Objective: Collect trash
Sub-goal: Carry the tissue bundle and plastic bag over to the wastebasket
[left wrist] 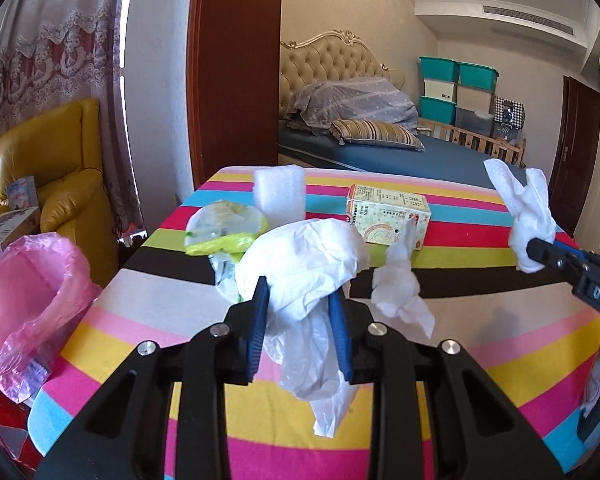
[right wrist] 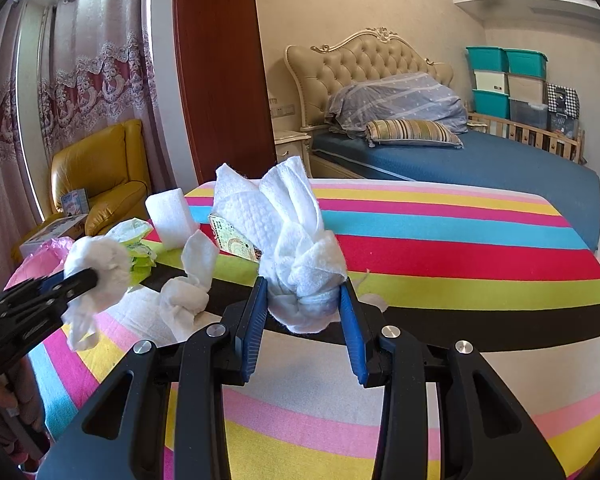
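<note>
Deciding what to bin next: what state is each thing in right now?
Left gripper: shut on plastic wrap, lifted.
Right gripper: shut on tissue wad, lifted.
Small tissue: crumpled, loose on table.
Yellow wrapper: crumpled, on table.
Foam block: upright.
Box: closed, lying flat.
Bin: open, pink liner.
</note>
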